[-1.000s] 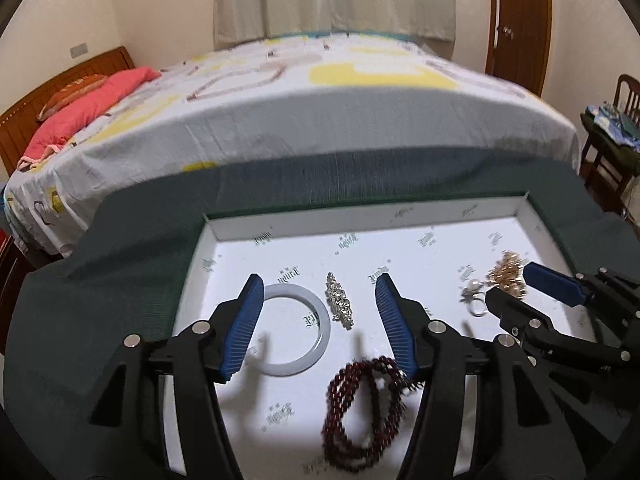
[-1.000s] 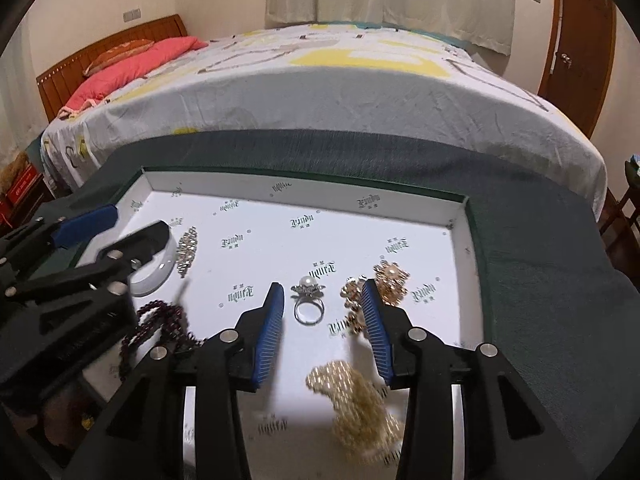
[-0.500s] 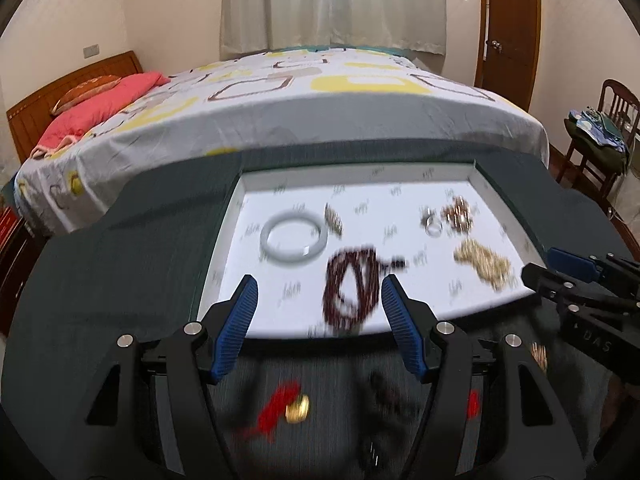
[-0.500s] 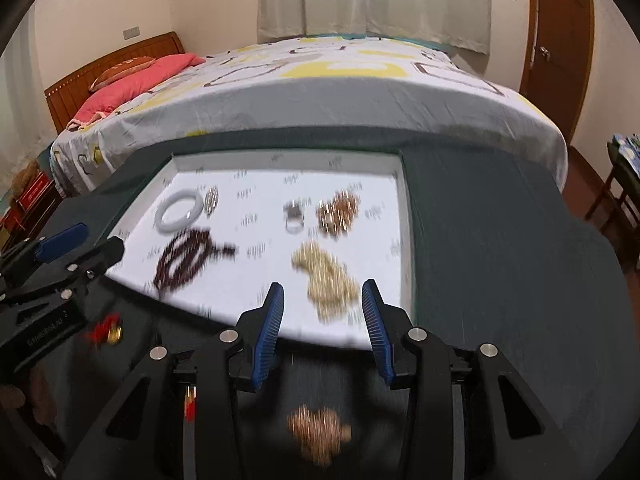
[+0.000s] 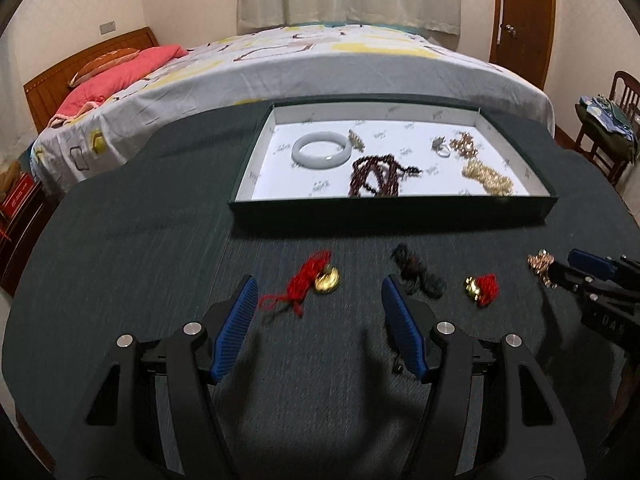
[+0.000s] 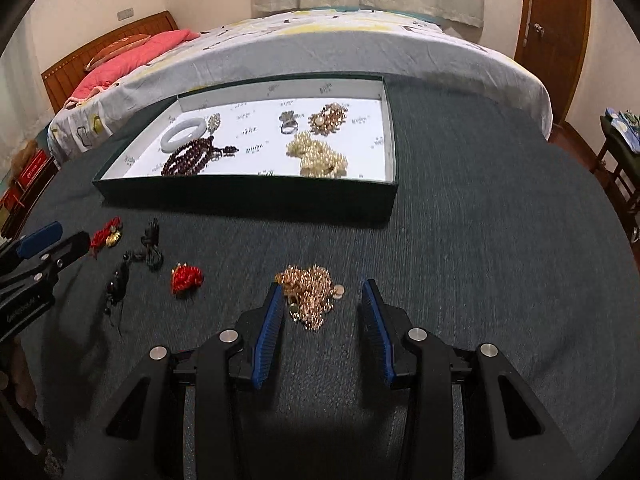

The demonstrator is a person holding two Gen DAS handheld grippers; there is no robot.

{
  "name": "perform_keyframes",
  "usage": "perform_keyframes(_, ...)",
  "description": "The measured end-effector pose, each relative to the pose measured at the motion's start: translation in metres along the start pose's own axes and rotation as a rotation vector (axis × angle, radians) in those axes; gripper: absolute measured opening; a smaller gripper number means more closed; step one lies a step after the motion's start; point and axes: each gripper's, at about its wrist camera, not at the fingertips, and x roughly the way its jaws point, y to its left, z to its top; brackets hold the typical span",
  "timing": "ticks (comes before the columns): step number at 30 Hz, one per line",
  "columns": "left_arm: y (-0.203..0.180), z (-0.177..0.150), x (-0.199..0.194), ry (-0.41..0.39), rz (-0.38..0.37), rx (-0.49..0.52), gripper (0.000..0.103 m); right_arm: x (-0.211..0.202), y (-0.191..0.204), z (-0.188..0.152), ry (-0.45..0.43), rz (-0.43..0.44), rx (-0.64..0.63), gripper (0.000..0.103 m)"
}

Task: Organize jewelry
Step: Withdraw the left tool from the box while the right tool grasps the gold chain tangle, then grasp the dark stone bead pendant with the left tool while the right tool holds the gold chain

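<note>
A dark green box (image 5: 400, 212) (image 6: 248, 198) with a white floor holds a pale bangle (image 5: 322, 149), dark red beads (image 5: 376, 176), a ring (image 5: 440, 148), a gold brooch (image 6: 328, 119) and pearls (image 6: 320, 156). On the dark cloth in front lie a red-tasselled gold charm (image 5: 316, 282), a dark cord piece (image 5: 418, 276), a second red charm (image 5: 482, 286) (image 6: 186, 278) and a gold chain pile (image 6: 310, 290). My left gripper (image 5: 316, 320) is open, just short of the first red charm. My right gripper (image 6: 322, 322) is open, with the gold chain pile between its fingertips.
The cloth-covered table (image 6: 500, 240) stands against a bed (image 5: 320, 64) with a red pillow (image 5: 120, 76). A wooden door (image 5: 524, 12) and a chair (image 5: 612, 128) are at the right. Red boxes (image 5: 18, 204) sit on the floor at left.
Both grippers have pulled back from above the box to the near part of the table. The loose pieces on the cloth have come into view. Both stay open.
</note>
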Motion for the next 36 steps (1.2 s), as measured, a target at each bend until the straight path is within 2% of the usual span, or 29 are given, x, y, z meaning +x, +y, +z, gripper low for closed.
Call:
perform_keyframes(2,0.001,-0.003,-0.002,0.001,0.006,-0.003,0.063,0.000,0.001,0.001,-0.002,0.000,-0.005,0.042)
perform_keyframes(3,0.003,-0.004,-0.002,0.004,0.008,-0.007,0.063,0.000,0.002,0.001,-0.008,-0.003,-0.007,0.049)
perform_keyframes(5,0.005,-0.007,-0.003,0.008,0.012,-0.010,0.063,0.000,0.004,0.003,-0.017,-0.008,-0.011,0.054)
perform_keyframes(19,0.009,-0.014,0.006,0.042,0.018,-0.020,0.063,0.020,0.015,0.006,0.004,-0.020,-0.057,0.054)
perform_keyframes(22,0.007,-0.015,0.008,0.048,0.014,-0.020,0.063,0.020,0.016,0.005,-0.002,-0.009,-0.065,0.045)
perform_keyframes(28,0.004,-0.017,0.008,0.052,0.004,-0.013,0.063,0.017,0.018,0.004,0.000,0.026,-0.069,0.021)
perform_keyframes(30,0.004,-0.018,0.008,0.055,0.001,-0.014,0.063,0.016,0.017,0.003,0.000,0.028,-0.070,0.017)
perform_keyframes(36,0.001,-0.019,0.009,0.062,-0.012,-0.020,0.063,0.010,0.012,0.001,-0.013,0.032,-0.050,0.014)
